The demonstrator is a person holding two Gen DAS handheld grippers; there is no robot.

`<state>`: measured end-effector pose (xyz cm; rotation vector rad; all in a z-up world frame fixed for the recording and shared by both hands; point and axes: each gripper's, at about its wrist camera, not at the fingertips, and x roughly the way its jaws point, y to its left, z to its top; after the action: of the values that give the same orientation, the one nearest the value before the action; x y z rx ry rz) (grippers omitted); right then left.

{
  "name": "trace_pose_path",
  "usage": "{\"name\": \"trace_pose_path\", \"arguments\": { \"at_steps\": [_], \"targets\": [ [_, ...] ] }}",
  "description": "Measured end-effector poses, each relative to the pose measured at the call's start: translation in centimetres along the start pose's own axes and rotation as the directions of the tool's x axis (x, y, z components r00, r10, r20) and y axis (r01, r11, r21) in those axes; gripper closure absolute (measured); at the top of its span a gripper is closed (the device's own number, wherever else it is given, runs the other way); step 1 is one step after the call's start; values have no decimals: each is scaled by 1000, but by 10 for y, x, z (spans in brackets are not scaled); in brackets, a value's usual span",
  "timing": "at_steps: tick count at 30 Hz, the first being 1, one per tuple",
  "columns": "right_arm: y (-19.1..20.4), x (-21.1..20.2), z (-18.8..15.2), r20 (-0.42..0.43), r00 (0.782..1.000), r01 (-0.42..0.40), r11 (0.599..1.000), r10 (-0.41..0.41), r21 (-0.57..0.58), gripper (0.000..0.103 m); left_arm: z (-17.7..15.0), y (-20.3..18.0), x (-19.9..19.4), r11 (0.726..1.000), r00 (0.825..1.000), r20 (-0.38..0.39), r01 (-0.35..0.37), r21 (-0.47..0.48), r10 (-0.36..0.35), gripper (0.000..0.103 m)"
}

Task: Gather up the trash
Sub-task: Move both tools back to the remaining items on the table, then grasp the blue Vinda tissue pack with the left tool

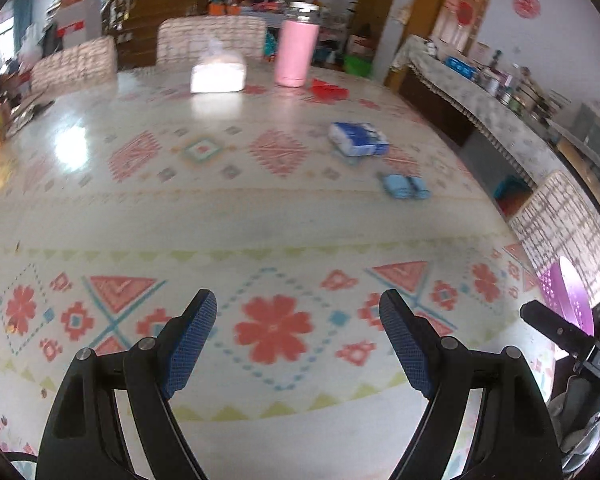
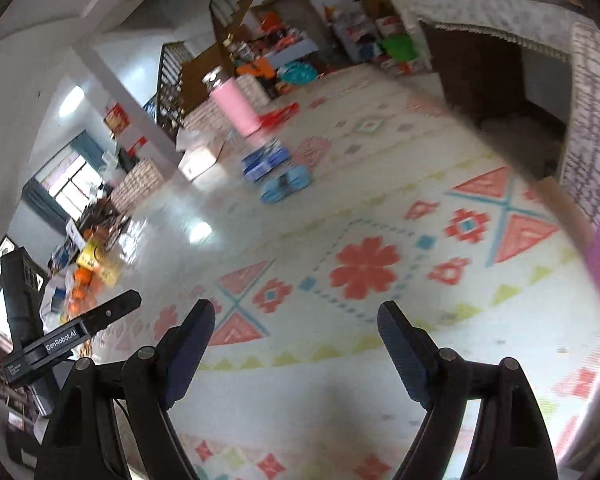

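On the patterned tablecloth (image 1: 276, 216) lie a blue-and-white packet (image 1: 358, 140), a small light-blue crumpled piece (image 1: 404, 186) and a red scrap (image 1: 328, 88), all far ahead of me. My left gripper (image 1: 298, 296) hovers open over the cloth's near flower pattern with nothing between its fingers. My right gripper (image 2: 297, 306) is open and empty too, tilted over the same cloth (image 2: 380, 320). From there the packet (image 2: 264, 160), the light-blue piece (image 2: 286, 184) and the red scrap (image 2: 280, 114) sit far off at upper left. Both views are motion-blurred.
A pink tumbler (image 1: 296, 52) and a white tissue pack (image 1: 219, 74) stand at the table's far side. Chairs (image 1: 212, 38) ring the table, one at the right edge (image 1: 560, 216). A purple object (image 1: 568, 296) is at the near right corner. A cluttered sideboard (image 1: 480, 108) runs along the right.
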<state>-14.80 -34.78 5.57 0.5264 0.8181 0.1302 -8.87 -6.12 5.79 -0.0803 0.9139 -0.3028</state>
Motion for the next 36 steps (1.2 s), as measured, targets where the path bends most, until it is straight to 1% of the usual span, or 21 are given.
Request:
{"name": "trace_pose_path", "arguments": {
  "at_steps": [5, 8, 11, 15, 19, 21, 25, 27, 30, 34, 36],
  "targets": [
    [19, 20, 3, -33, 999, 13, 999, -14, -34, 16, -2, 21, 0, 1000, 1000, 4, -1, -27, 1, 20],
    [25, 26, 7, -46, 998, 30, 998, -33, -60, 16, -3, 24, 2, 1000, 1000, -2, 4, -24, -4, 20],
    [32, 40, 21, -61, 997, 45, 995, -50, -84, 16, -2, 24, 7, 1000, 1000, -11, 9, -16, -9, 20],
    [39, 68, 55, -68, 993, 81, 987, -91, -139, 16, 2, 27, 11, 1000, 999, -25, 25, -13, -26, 20],
    [45, 100, 92, -67, 995, 66, 980, -80, -187, 16, 10, 34, 13, 999, 998, -39, 41, -14, -41, 20],
    [47, 123, 115, -66, 994, 67, 975, -82, -214, 16, 15, 38, 13, 999, 998, -45, 47, -20, -48, 20],
    [41, 168, 141, -135, 989, 35, 977, -64, -212, 16, 26, 47, 13, 998, 997, -50, 55, -33, -57, 20],
    [39, 187, 145, -189, 980, 13, 973, -57, -229, 16, 34, 50, 13, 998, 997, -49, 57, -31, -58, 20],
    [42, 195, 139, -234, 971, -20, 961, -46, -275, 15, 50, 50, 16, 998, 997, -45, 65, -7, -65, 20],
    [53, 193, 126, -250, 967, -35, 939, -55, -342, 15, 82, 37, 31, 995, 997, -36, 72, 65, -70, 20],
    [58, 190, 116, -231, 969, -7, 921, -90, -390, 19, 100, 22, 43, 989, 998, -30, 61, 133, -57, 20]
  ]
}}
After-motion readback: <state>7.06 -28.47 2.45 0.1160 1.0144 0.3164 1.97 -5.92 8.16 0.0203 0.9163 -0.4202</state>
